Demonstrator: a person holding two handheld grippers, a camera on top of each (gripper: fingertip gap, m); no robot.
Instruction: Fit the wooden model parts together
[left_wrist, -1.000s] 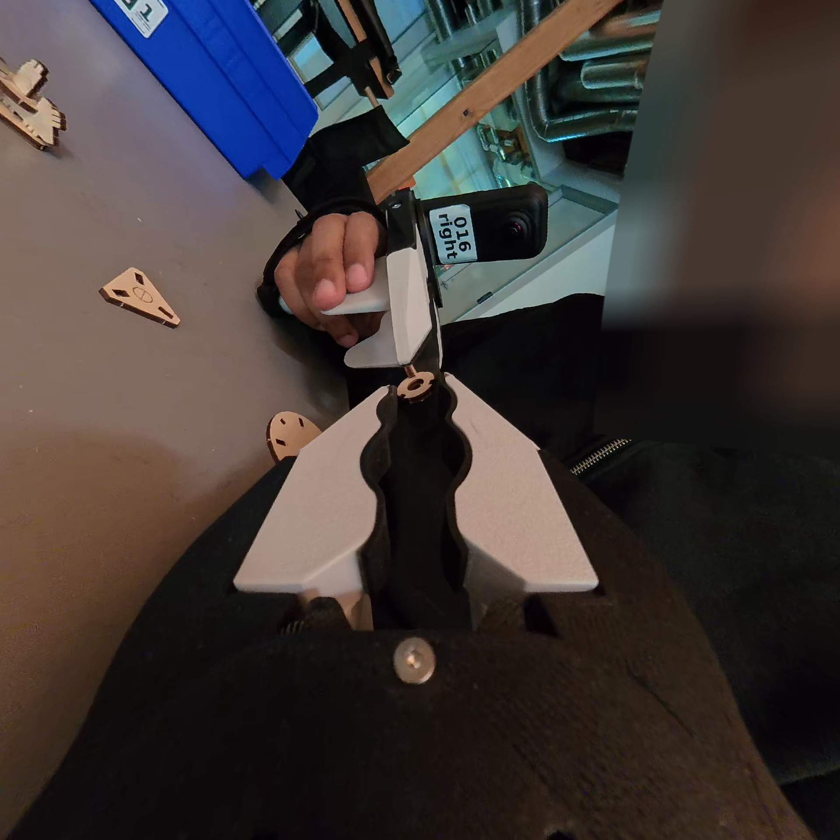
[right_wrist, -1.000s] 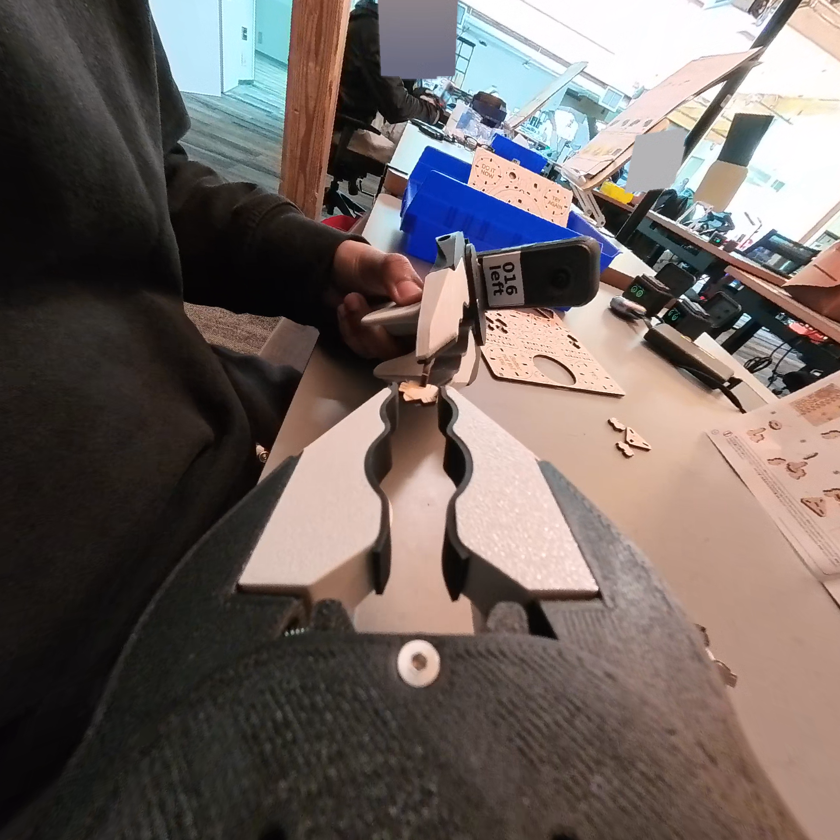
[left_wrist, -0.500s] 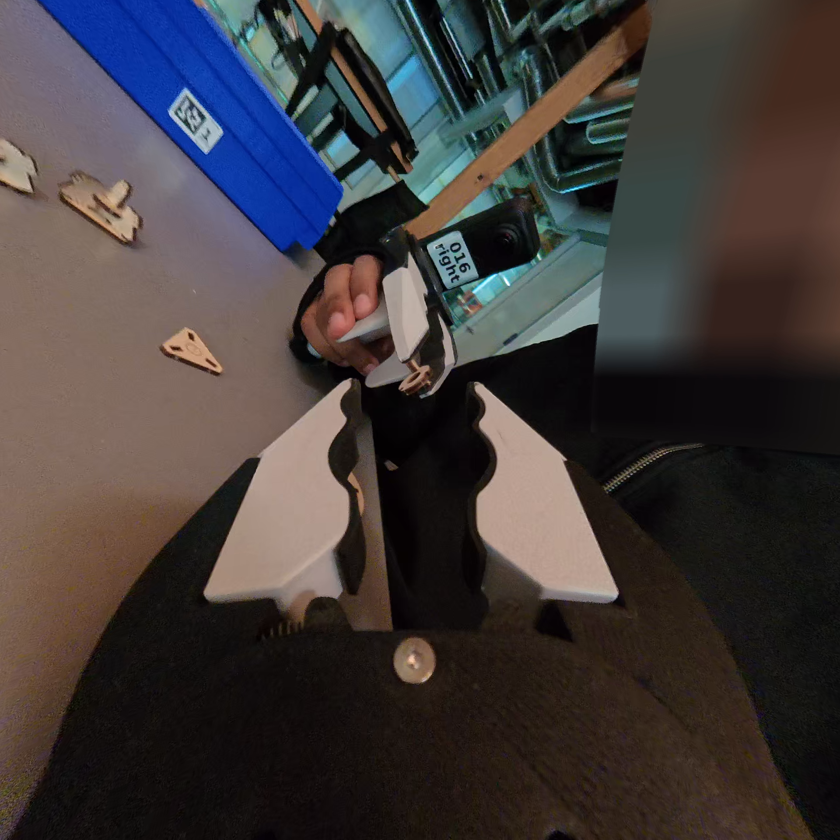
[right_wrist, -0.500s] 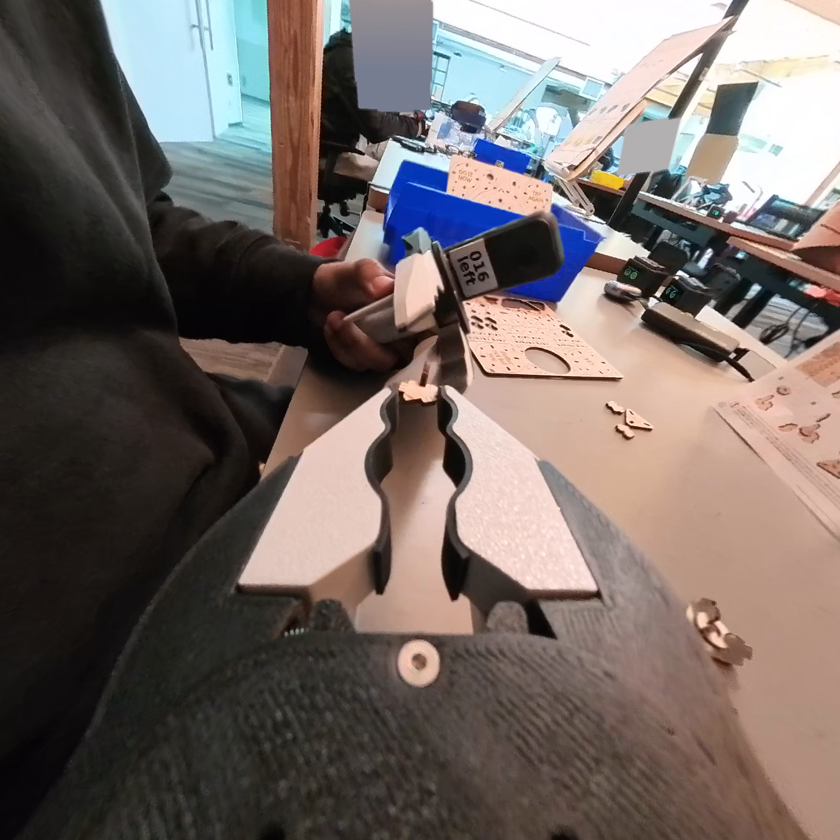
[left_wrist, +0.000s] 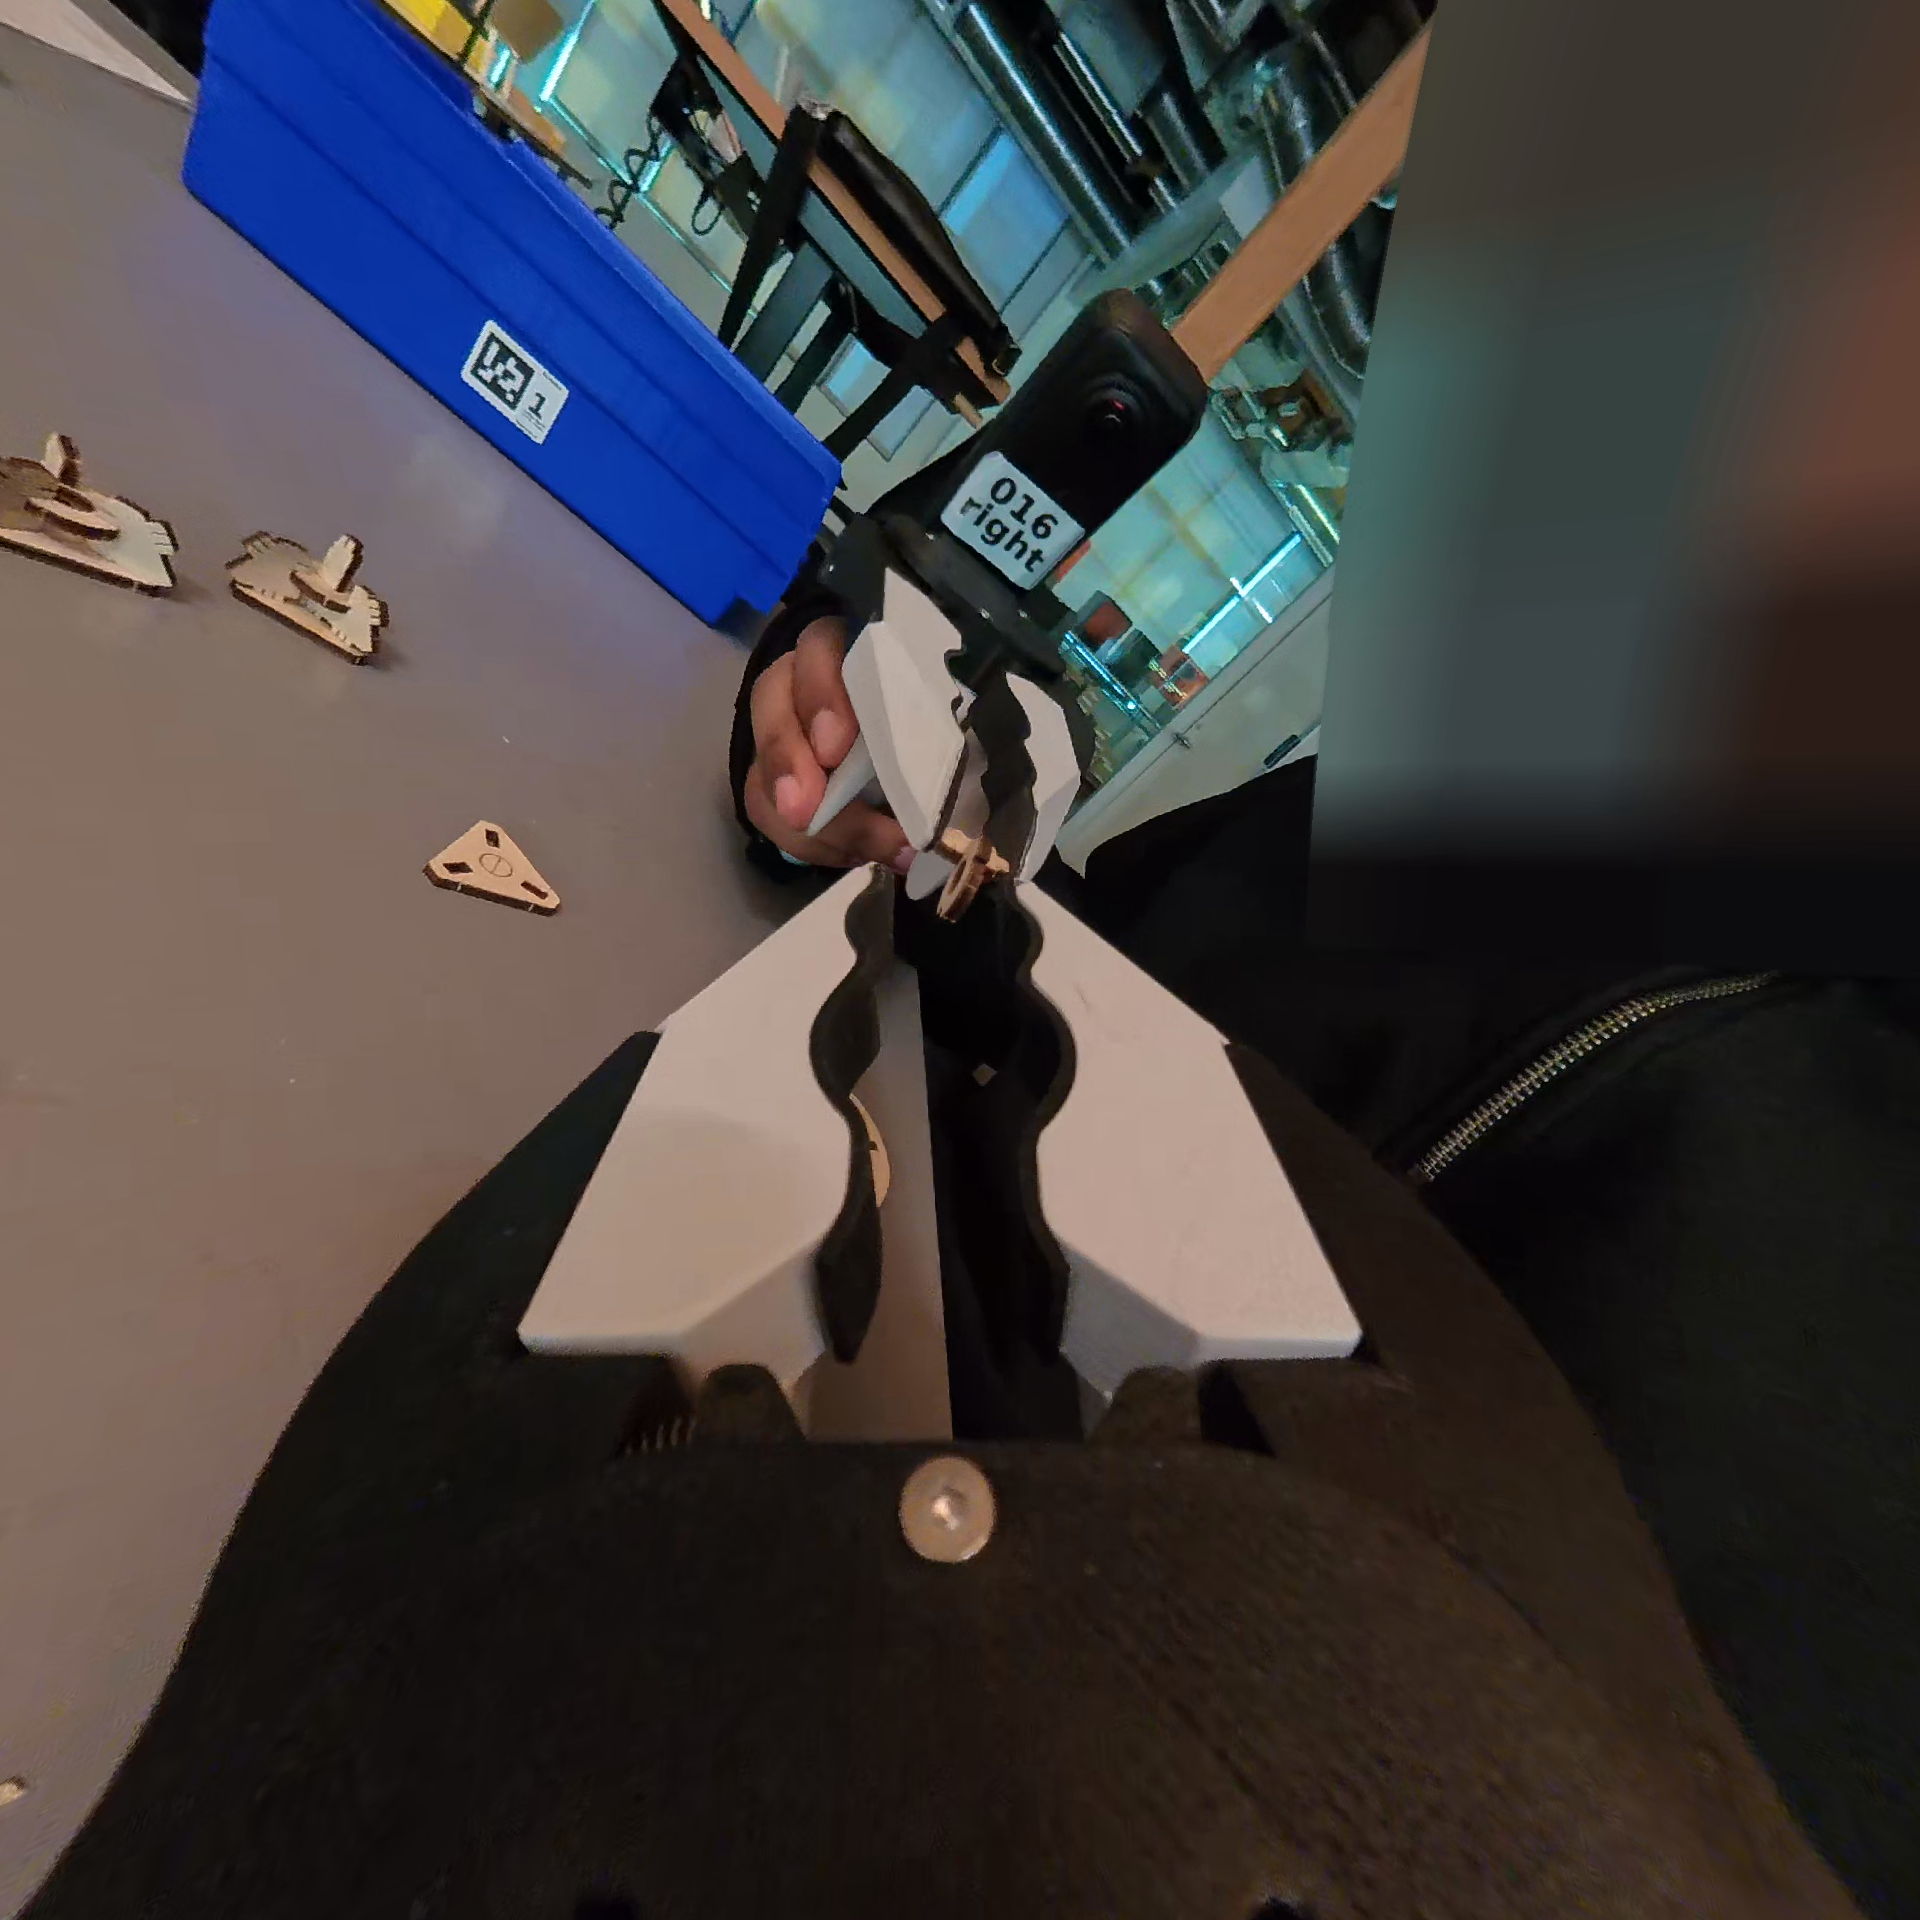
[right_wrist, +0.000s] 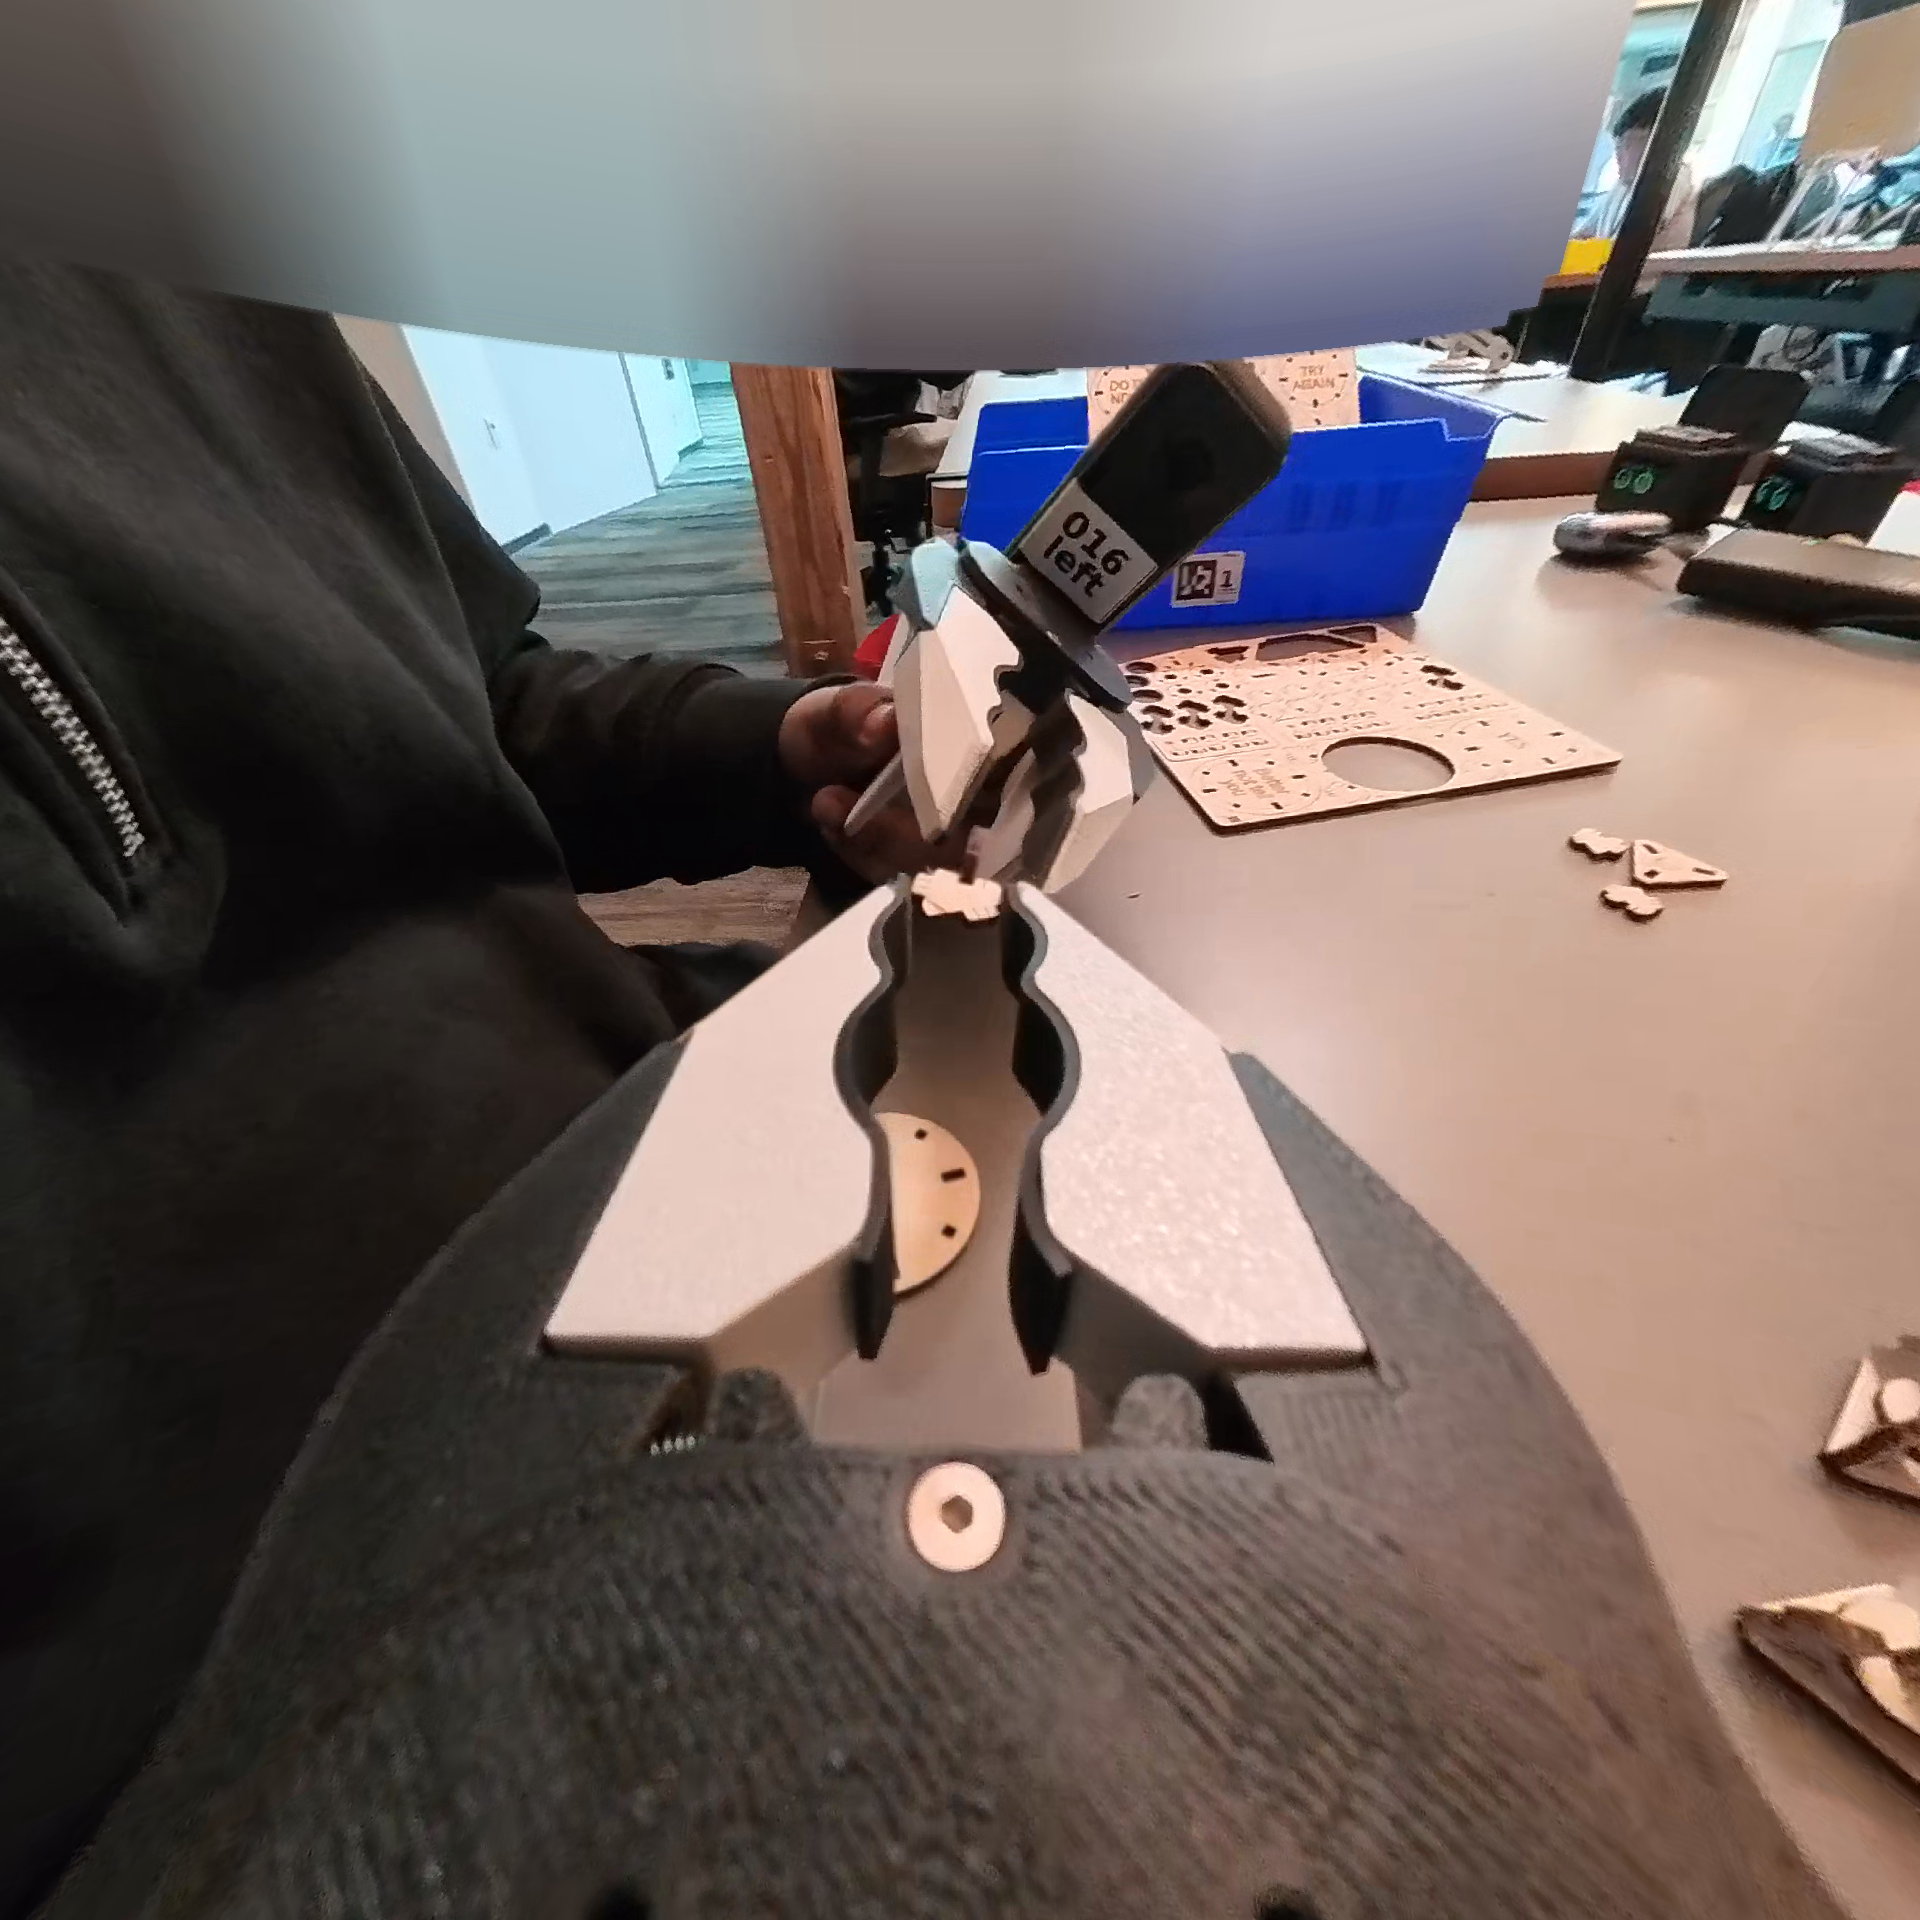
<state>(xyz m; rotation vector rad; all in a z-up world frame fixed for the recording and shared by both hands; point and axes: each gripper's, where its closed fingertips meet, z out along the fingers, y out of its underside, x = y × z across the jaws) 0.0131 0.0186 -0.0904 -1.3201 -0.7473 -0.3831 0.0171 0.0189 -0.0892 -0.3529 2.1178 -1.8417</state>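
A grey table (right_wrist: 1455, 1039) in a workshop carried a blue bin (right_wrist: 1351, 520), a cut-out wooden sheet (right_wrist: 1351, 727) and loose wooden bits, among them a triangle (left_wrist: 488, 868) and a disc (right_wrist: 925, 1205) lying under the right gripper. The right gripper (right_wrist: 956, 894) was clenched on a small wooden cog (right_wrist: 956, 896), both fingertips pressing its edges, held up off the table in front of the person's dark jacket (right_wrist: 260, 831). The left gripper (left_wrist: 951, 883) faced it tip to tip, its fingers narrowly apart just beside the cog; a thin peg rose from the cog toward its tips, but whether those tips pinched it I could not tell. A hand (left_wrist: 805, 758) held the right gripper's handle.
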